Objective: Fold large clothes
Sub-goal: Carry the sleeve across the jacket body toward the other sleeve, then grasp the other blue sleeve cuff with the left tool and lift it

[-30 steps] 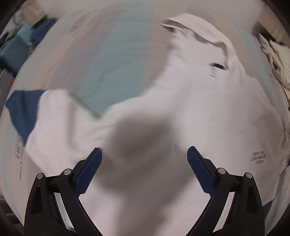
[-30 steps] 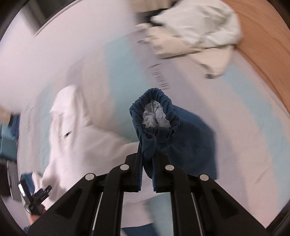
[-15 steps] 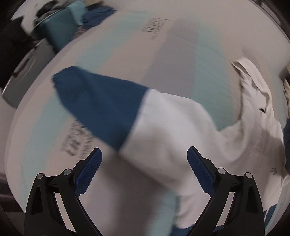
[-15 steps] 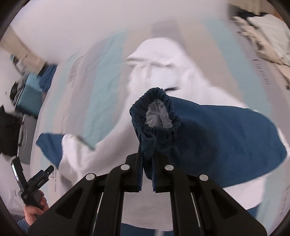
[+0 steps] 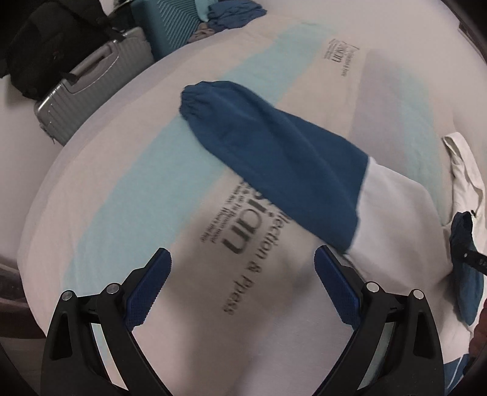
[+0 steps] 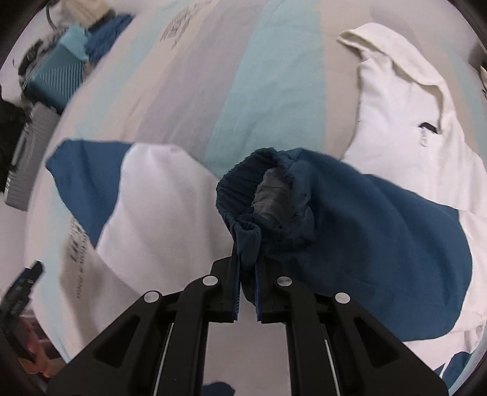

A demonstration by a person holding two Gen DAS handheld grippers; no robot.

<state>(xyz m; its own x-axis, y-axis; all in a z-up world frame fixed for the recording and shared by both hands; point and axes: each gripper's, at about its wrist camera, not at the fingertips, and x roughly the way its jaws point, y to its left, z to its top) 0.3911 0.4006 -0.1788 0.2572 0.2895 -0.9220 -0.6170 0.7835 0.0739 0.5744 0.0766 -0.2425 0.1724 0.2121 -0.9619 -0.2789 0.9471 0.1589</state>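
Note:
A white hoodie with dark blue sleeves [image 6: 404, 131] lies spread on a striped bed sheet [image 6: 258, 76]. My right gripper [image 6: 247, 289] is shut on the ribbed cuff of one blue sleeve [image 6: 258, 198], held up over the white body. The other blue sleeve [image 5: 274, 152] lies stretched out flat on the sheet, its cuff [image 5: 194, 97] pointing up-left. My left gripper [image 5: 243, 289] hangs open above bare sheet just below that sleeve, with nothing between its blue pads [image 5: 149, 286]. The right gripper and its held cuff [image 5: 462, 234] show at the right edge of the left wrist view.
Off the bed's far left edge stand a grey hard suitcase [image 5: 91, 79], a teal case [image 5: 170, 24] and a black bag [image 5: 45, 45]. Blue clothing [image 5: 231, 15] is piled near the teal case. Printed lettering [image 5: 243, 243] marks the sheet.
My left gripper swept off the white hoodie body to the left, over the flat blue sleeve. My right gripper carried the held cuff across above the hoodie body and lower.

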